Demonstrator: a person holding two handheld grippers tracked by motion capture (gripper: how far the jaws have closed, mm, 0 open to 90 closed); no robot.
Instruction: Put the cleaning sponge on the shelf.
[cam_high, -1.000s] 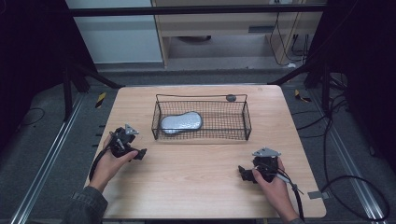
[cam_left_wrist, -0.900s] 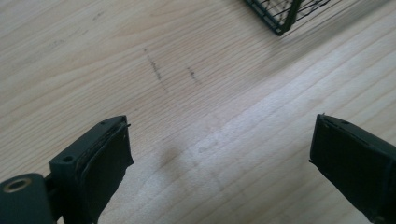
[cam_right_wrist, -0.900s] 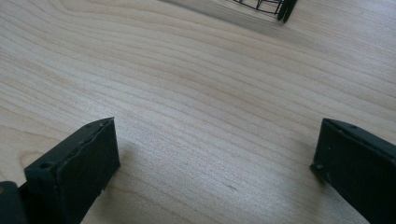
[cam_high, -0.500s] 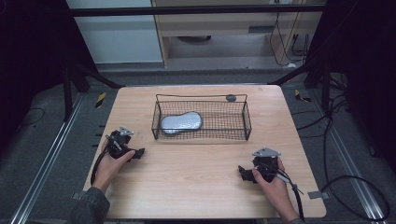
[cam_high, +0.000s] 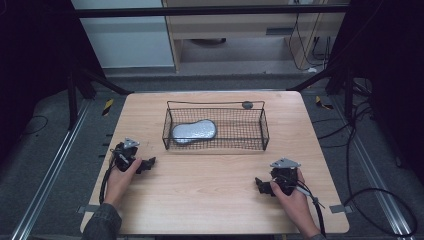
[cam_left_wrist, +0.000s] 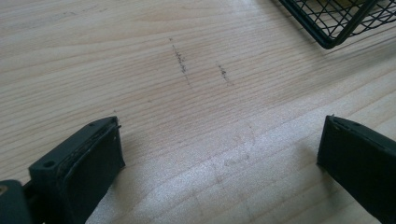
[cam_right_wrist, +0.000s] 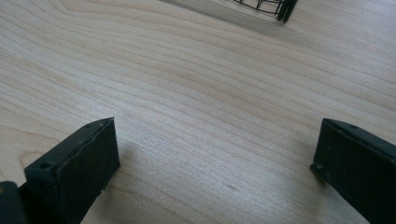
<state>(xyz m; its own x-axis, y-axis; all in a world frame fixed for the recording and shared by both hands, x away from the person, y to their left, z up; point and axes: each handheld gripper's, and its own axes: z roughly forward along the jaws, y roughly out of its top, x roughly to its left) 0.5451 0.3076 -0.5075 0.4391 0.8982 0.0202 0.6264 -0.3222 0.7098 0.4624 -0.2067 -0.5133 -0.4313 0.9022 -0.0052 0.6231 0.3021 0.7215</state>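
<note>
Since a second ago, left gripper (cam_high: 149, 163) has slid toward the person; both jaws gape empty. Reaching carelessly for the grey oval pouch (cam_high: 194, 130) risks snagging the black wire basket (cam_high: 264, 131); right gripper (cam_high: 260, 184) rests on the worktop (cam_high: 210, 180).

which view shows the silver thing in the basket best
The high view: the silver object lies in full sight in the left part of the wire basket. The left gripper view catches just a basket corner, and the right gripper view a sliver of its edge; neither reveals the object.
</note>
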